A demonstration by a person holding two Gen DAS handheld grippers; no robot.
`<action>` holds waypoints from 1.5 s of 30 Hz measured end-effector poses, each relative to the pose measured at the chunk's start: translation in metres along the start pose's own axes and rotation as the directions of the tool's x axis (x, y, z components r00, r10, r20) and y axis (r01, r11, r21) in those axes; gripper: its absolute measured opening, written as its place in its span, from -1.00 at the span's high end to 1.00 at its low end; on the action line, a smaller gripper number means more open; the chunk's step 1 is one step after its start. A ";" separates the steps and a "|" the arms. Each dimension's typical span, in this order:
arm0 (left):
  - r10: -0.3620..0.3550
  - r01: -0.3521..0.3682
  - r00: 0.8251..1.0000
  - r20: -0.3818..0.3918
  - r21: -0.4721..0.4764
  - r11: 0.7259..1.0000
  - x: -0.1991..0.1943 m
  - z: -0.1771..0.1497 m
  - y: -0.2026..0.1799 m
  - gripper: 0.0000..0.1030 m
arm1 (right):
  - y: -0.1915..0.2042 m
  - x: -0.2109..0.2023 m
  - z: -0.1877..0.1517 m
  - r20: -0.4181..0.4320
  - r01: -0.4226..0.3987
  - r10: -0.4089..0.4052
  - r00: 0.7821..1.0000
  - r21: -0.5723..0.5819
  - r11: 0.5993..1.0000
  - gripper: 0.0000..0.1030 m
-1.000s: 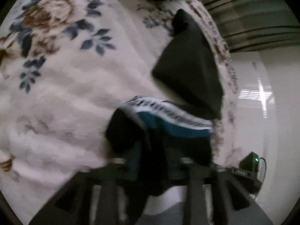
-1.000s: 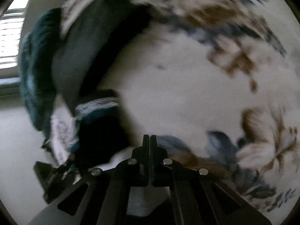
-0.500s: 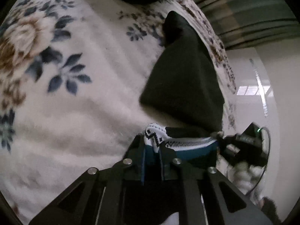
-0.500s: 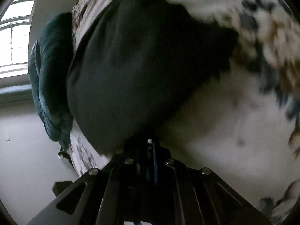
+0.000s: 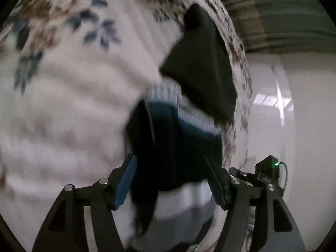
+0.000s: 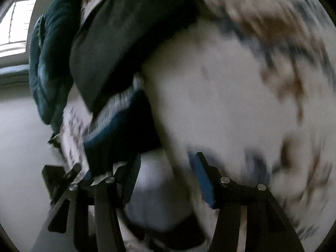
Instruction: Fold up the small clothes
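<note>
A small dark garment with a teal band and a white patterned trim (image 5: 172, 138) lies folded on the white floral blanket (image 5: 69, 96), near its edge. My left gripper (image 5: 171, 180) is open, its blue pads either side of the garment's near end, not closed on it. In the right wrist view the same garment (image 6: 124, 130) lies just ahead and left of my right gripper (image 6: 166, 178), which is open and empty. A folded black garment (image 5: 201, 67) lies just beyond it, also in the right wrist view (image 6: 117, 42).
A teal quilted item (image 6: 46, 63) lies at the blanket's far edge. The bed edge runs along the right in the left wrist view, with white floor (image 5: 304, 115) below. A small black device with a green light (image 5: 268, 166) sits there.
Both grippers were shut half a second ago and are now open. The teal-banded garment has been let go and lies on the blanket by the black one.
</note>
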State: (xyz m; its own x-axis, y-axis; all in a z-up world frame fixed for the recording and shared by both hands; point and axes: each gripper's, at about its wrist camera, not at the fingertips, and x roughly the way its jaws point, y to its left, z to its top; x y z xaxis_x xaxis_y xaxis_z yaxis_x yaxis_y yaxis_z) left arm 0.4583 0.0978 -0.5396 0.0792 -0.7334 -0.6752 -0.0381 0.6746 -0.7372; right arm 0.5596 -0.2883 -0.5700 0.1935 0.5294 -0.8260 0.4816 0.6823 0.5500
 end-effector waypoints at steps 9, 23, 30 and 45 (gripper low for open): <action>0.076 -0.077 0.997 0.034 0.021 0.997 -0.002 -0.004 0.005 0.83 | -0.016 0.026 -0.070 -0.001 -0.071 0.071 0.997 0.044 0.997 0.96; -0.006 0.006 1.000 -0.001 -0.012 1.000 -0.013 -0.017 0.009 0.16 | -0.014 -0.013 -0.074 0.044 0.025 -0.022 0.999 -0.064 0.998 0.95; -0.019 0.019 0.999 -0.033 0.010 1.000 -0.017 -0.065 0.005 -0.18 | -0.016 0.014 -0.107 -0.075 0.029 -0.035 0.997 -0.081 0.996 -0.15; -0.021 0.021 0.999 0.037 -0.017 1.000 -0.054 -0.107 0.011 -0.18 | -0.046 0.033 -0.152 -0.151 0.031 -0.032 0.988 -0.006 0.999 0.12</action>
State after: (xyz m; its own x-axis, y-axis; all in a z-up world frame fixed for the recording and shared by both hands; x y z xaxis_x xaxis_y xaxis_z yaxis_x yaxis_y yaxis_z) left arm 0.3473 0.1355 -0.5137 0.1172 -0.7434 -0.6585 -0.0535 0.6573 -0.7517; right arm 0.4138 -0.2263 -0.6038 0.0465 0.5774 -0.8152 0.4822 0.7017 0.5245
